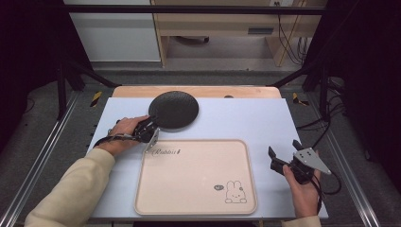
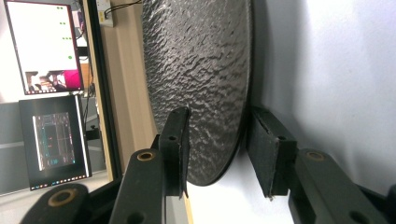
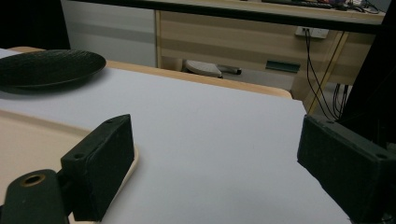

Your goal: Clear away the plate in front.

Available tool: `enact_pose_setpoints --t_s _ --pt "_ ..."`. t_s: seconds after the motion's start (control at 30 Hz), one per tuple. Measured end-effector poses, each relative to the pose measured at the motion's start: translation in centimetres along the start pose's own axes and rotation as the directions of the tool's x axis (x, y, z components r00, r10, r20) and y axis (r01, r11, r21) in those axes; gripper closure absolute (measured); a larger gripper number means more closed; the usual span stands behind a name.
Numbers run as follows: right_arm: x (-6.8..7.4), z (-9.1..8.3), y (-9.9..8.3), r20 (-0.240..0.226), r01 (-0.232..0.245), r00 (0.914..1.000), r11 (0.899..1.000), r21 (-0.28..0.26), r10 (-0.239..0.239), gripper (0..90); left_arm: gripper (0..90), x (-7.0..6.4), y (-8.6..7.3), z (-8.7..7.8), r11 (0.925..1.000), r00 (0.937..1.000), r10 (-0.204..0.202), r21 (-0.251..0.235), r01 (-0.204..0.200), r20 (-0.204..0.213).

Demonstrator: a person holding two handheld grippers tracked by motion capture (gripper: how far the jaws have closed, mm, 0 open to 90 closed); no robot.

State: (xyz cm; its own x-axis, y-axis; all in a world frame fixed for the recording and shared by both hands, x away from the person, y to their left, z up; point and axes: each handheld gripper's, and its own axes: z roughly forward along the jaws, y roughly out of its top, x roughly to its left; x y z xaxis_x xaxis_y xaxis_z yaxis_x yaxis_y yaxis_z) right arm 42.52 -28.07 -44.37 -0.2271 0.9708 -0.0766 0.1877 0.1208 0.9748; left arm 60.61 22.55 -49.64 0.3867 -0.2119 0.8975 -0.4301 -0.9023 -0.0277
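A black textured round plate (image 1: 173,109) lies on the white table top, behind the tray's left corner. My left gripper (image 1: 150,128) is at its near-left rim, turned on its side. In the left gripper view the jaws stand open, one on each side of the plate's (image 2: 201,70) edge, with a gap left between them (image 2: 222,116). My right gripper (image 1: 283,147) is held open just right of the beige tray (image 1: 189,184), nothing between its fingers (image 3: 215,135). The right gripper view has the plate (image 3: 46,67) far off at the upper left.
The beige tray (image 3: 28,135) has a rabbit drawing and nothing lying in it. The white table top (image 1: 246,118) ends at a wooden strip at the back. Black frame posts and cables stand at both sides. Monitors (image 2: 46,93) show behind the table.
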Motion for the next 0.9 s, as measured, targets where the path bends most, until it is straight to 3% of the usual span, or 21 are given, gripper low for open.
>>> enact_pose_setpoints --t_s 0.13,0.47,0.9 --pt "-0.1 0.0 0.0 0.004 -0.003 1.0 1.0 -0.002 0.003 11.2 60.0 -0.1 0.0 0.2 1.0 1.0 0.004 0.005 -0.004 -0.005" --pt "-0.3 -0.1 0.0 0.013 -0.007 0.9999 1.0 -0.002 0.008 11.2 61.2 -0.1 0.4 0.8 0.9996 0.9995 -0.029 -0.001 0.029 -0.013" --pt "-0.4 -0.2 0.0 0.014 -0.012 0.9998 1.0 -0.002 0.012 11.3 62.1 0.0 0.8 1.3 0.9998 0.9997 -0.018 0.0 0.018 -0.017"
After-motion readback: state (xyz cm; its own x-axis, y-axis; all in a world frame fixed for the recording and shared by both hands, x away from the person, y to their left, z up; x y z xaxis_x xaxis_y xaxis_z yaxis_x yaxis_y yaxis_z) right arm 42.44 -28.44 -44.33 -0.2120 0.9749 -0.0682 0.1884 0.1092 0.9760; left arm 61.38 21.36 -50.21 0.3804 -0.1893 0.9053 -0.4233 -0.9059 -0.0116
